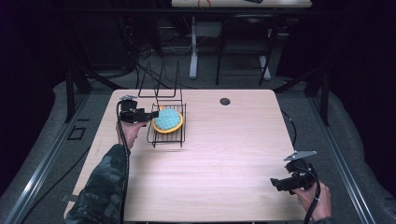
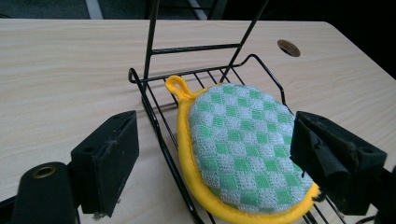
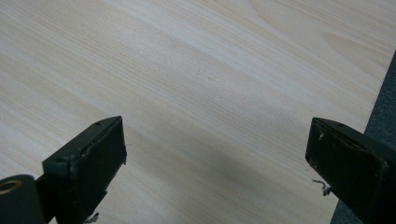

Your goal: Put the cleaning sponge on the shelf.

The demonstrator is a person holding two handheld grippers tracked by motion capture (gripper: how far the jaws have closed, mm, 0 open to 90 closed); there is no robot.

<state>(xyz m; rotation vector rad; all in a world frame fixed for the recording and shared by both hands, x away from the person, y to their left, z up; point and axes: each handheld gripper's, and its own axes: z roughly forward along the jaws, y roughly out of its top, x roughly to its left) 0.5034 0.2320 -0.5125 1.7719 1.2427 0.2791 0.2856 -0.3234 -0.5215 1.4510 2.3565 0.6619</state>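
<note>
Since the pot holder (image 2: 243,149) looks soft & light, left gripper (image 2: 215,158), jaws spread, should prob. pinch its yellow edge.

We saw a pale wood-grain bench (image 1: 224,154) with a round cable hole (image 1: 225,101) near its far edge, lit brightly against a dark room. Grey floor (image 1: 345,140) surrounded it, with loose cables (image 1: 140,56) and another white-legged table (image 1: 194,46) behind.
</note>
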